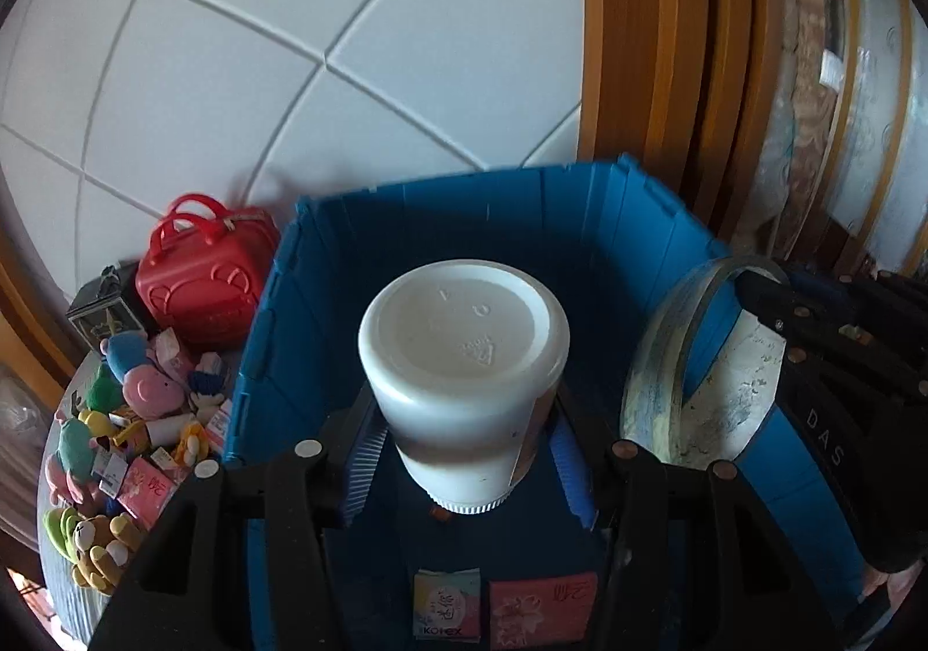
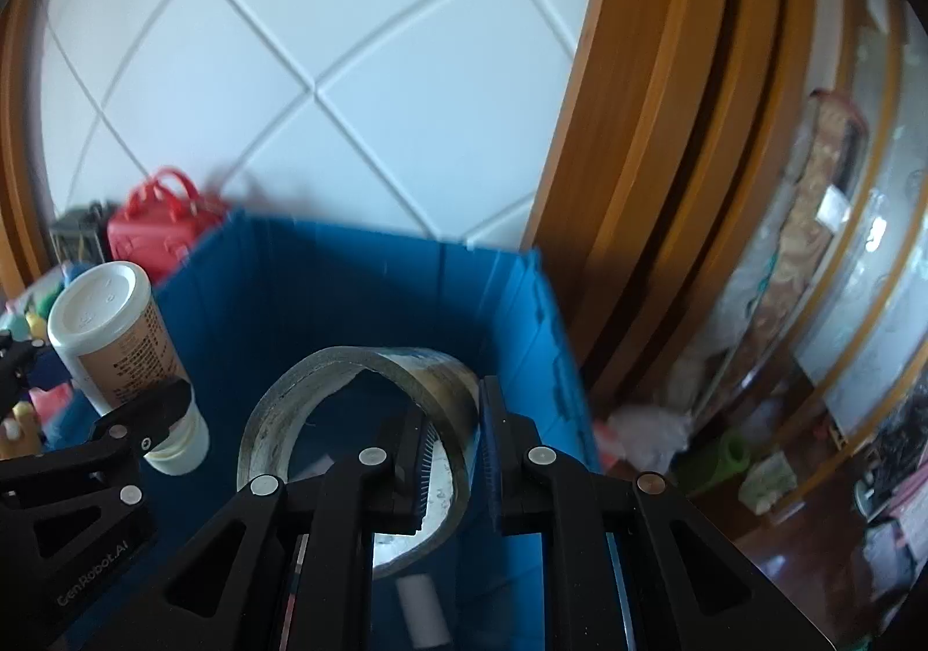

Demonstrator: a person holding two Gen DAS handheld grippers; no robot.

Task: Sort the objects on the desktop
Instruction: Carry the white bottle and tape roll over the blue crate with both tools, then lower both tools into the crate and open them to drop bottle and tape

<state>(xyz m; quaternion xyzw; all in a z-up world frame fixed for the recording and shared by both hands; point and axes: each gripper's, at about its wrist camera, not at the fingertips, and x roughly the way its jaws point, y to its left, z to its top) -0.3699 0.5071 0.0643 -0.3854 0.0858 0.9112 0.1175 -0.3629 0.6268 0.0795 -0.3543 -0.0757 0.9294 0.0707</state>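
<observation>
A white bottle (image 1: pixel 464 361) with a tan label is clamped cap-down between the pads of my left gripper (image 1: pixel 467 454), its base toward the camera. It hangs over the open blue crate (image 1: pixel 452 210). To its right, my right gripper (image 1: pixel 751 297) holds a clear tape roll (image 1: pixel 655 361) above the same crate. In the right wrist view my right gripper (image 2: pixel 455 448) is shut on the wall of the tape roll (image 2: pixel 371 361), one pad inside the ring and one outside. The bottle (image 2: pixel 116 337) and left gripper (image 2: pixel 87 378) appear at the left, over the crate (image 2: pixel 348 279).
Two tissue packs (image 1: pixel 446 604) lie on the crate floor, and a small white roll (image 2: pixel 423 610) too. Left of the crate are a red toy case (image 1: pixel 203 274) and several plush toys and small packs (image 1: pixel 116 436). A wooden door frame (image 1: pixel 649 42) rises behind on the right.
</observation>
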